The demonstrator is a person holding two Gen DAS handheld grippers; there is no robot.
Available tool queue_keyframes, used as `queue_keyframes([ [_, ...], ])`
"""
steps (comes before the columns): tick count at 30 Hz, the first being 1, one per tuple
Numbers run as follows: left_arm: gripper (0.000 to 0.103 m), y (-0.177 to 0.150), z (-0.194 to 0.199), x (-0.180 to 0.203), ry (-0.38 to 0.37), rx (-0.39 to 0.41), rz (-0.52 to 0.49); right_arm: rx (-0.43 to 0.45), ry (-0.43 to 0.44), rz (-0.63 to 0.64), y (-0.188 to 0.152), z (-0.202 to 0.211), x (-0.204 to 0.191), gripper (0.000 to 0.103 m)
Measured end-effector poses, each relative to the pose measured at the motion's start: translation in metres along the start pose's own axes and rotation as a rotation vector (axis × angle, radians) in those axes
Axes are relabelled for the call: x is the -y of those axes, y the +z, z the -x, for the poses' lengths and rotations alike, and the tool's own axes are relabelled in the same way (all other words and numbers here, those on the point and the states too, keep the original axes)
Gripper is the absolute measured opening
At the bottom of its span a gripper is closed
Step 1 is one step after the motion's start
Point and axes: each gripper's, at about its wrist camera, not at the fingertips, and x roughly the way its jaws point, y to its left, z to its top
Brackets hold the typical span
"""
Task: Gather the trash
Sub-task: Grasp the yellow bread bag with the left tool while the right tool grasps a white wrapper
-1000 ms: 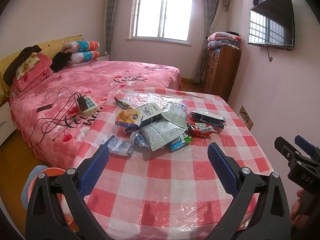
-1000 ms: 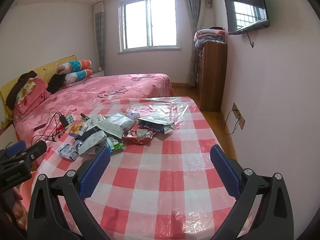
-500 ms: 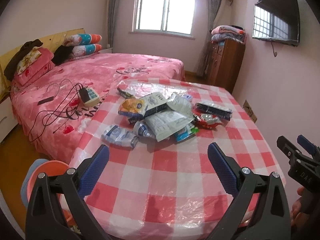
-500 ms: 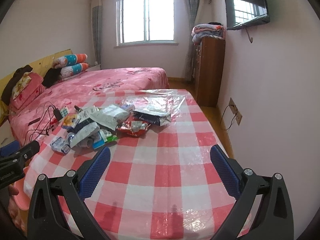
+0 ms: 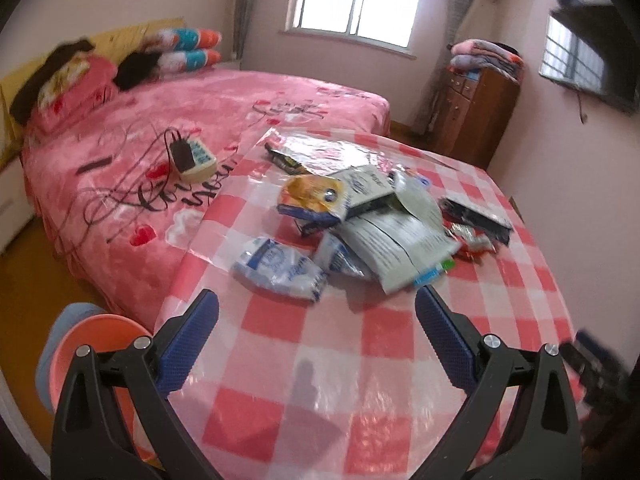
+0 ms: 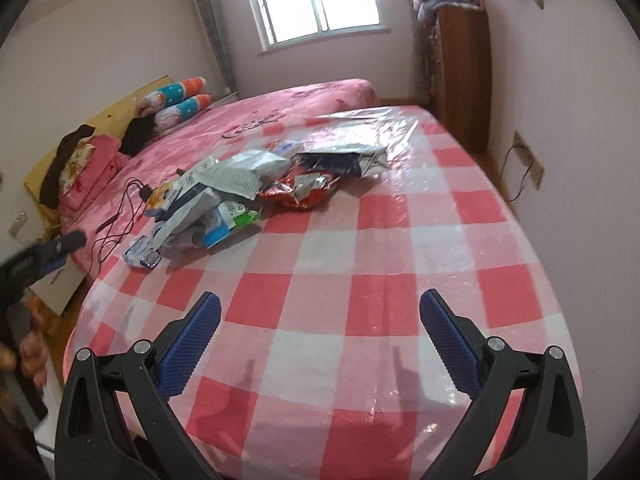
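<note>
Both cameras have moved closer and tilted down over the table (image 6: 400,240). Left gripper (image 5: 316,312) and right gripper (image 6: 320,312) gape wide, empty (pre-opened for wrappers). Trash pile (image 5: 360,224) sits mid-table; orange bin (image 5: 100,340) by the left edge.

Wrappers (image 5: 372,224) heaped mid-table (image 5: 360,360); bed (image 5: 200,112) beyond, left.

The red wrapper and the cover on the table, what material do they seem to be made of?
The red wrapper looks like thin plastic film with a silvery foil lining: it is crumpled, and the torn-open inside shines grey. The table cover looks like checked cloth under a clear glossy plastic sheet: wrinkles and window glare show on top, though the checks may be printed on the plastic.
</note>
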Motion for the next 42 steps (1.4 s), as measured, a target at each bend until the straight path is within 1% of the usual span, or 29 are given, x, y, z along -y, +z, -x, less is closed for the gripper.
queue_keyframes([
  [3,0.099,0.014,-0.015,-0.014,-0.027,0.008,0.035,-0.018,0.054,-0.006,0.002,-0.010,0.001,0.098],
  [5,0.099,0.025,-0.027,-0.017,-0.028,0.007,0.013,-0.041,0.100,-0.020,0.005,-0.018,0.002,0.098],
  [7,0.099,0.037,-0.038,-0.016,-0.054,0.011,-0.032,-0.064,0.153,-0.042,0.008,-0.025,0.001,0.097],
  [8,0.099,0.043,-0.043,-0.014,-0.054,0.008,-0.059,-0.075,0.189,-0.056,0.011,-0.029,0.000,0.097],
  [9,0.099,0.047,-0.050,-0.009,-0.058,0.002,-0.089,-0.084,0.219,-0.069,0.014,-0.033,-0.002,0.094],
  [10,0.099,0.052,-0.056,-0.006,-0.076,-0.007,-0.120,-0.091,0.242,-0.080,0.016,-0.037,-0.003,0.087],
  [11,0.099,0.057,-0.063,-0.004,-0.085,-0.016,-0.144,-0.104,0.287,-0.104,0.020,-0.042,-0.005,0.084],
  [13,0.099,0.064,-0.076,-0.004,-0.071,-0.027,-0.150,-0.127,0.357,-0.144,0.025,-0.053,-0.009,0.082],
  [16,0.099,0.070,-0.096,-0.006,-0.091,-0.067,-0.127,-0.164,0.468,-0.200,0.031,-0.069,-0.019,0.076],
  [18,0.099,0.071,-0.103,-0.004,-0.095,-0.076,-0.134,-0.189,0.543,-0.239,0.034,-0.081,-0.027,0.076],
  [22,0.099,0.073,-0.122,-0.002,-0.099,-0.092,-0.168,-0.225,0.666,-0.314,0.040,-0.102,-0.038,0.074],
  [24,0.099,0.074,-0.129,-0.004,-0.116,-0.102,-0.164,-0.237,0.710,-0.356,0.043,-0.111,-0.040,0.074],
  [26,0.099,0.075,-0.135,-0.005,-0.132,-0.111,-0.167,-0.235,0.742,-0.377,0.048,-0.114,-0.043,0.070],
  [29,0.099,0.076,-0.145,-0.003,-0.137,-0.114,-0.192,-0.235,0.758,-0.385,0.054,-0.118,-0.049,0.065],
  [34,0.099,0.077,-0.164,-0.009,-0.140,-0.137,-0.173,-0.241,0.728,-0.369,0.057,-0.131,-0.059,0.059],
  [36,0.094,0.076,-0.169,-0.010,-0.139,-0.145,-0.164,-0.241,0.724,-0.367,0.058,-0.136,-0.063,0.056],
  [37,0.085,0.076,-0.170,-0.011,-0.141,-0.148,-0.160,-0.239,0.721,-0.366,0.056,-0.141,-0.064,0.055],
  [38,0.079,0.075,-0.172,-0.011,-0.155,-0.154,-0.149,-0.236,0.718,-0.366,0.057,-0.144,-0.066,0.055],
  [39,0.077,0.074,-0.172,-0.012,-0.168,-0.155,-0.133,-0.234,0.715,-0.365,0.058,-0.145,-0.067,0.055],
  [41,0.073,0.074,-0.171,-0.012,-0.170,-0.143,-0.124,-0.230,0.704,-0.367,0.059,-0.151,-0.069,0.055],
  [42,0.072,0.073,-0.170,-0.011,-0.169,-0.138,-0.124,-0.229,0.703,-0.368,0.059,-0.152,-0.070,0.055],
])
